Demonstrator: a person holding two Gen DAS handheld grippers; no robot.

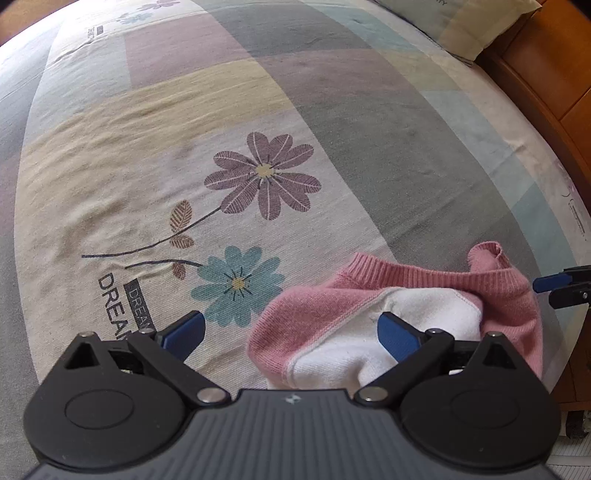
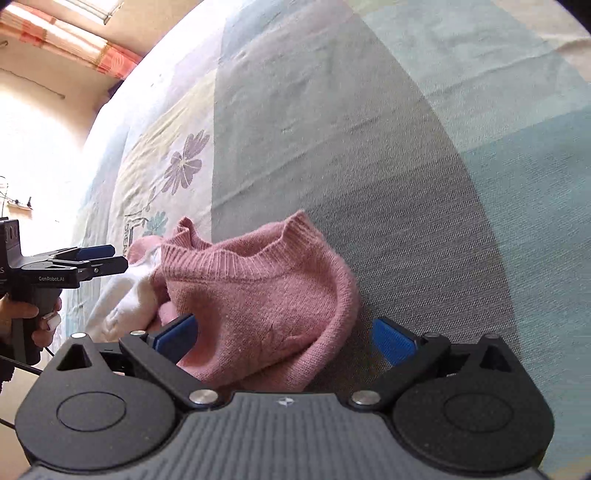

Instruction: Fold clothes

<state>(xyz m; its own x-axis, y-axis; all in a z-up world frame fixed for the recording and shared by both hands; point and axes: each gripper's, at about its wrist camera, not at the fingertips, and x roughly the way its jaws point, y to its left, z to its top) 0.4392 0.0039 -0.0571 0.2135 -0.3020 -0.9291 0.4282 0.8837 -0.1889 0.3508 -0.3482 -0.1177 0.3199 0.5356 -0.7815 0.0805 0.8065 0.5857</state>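
Pink knit sweater (image 2: pixel 258 295) with a white panel lies bunched on the bed sheet (image 1: pixel 369 129), ribbed collar standing up. Left gripper (image 1: pixel 291 332): jaws apart, nothing between them; the sweater's left edge sits just ahead of the gap, and the right blue pad overlaps the white panel in the view, contact not determinable. Right gripper (image 2: pixel 284 338): jaws apart, the sweater's pink bulk lying between and ahead of them, left pad beside the knit, right pad over bare sheet. Readable text: "DREAM" printed on the sheet ahead-left of the left jaws, beside a teal flower (image 1: pixel 238 284) and below a purple flower (image 1: pixel 264 175); its last letters are cut off by the gripper body. "GenRobot.AI" reads on the left gripper's side in the right wrist view. Pillow (image 1: pixel 461 22) far ahead-right, its print too cropped to read. Sweater's near hem hidden under both gripper bodies. Wooden bed frame (image 1: pixel 546 74) at the right edge.
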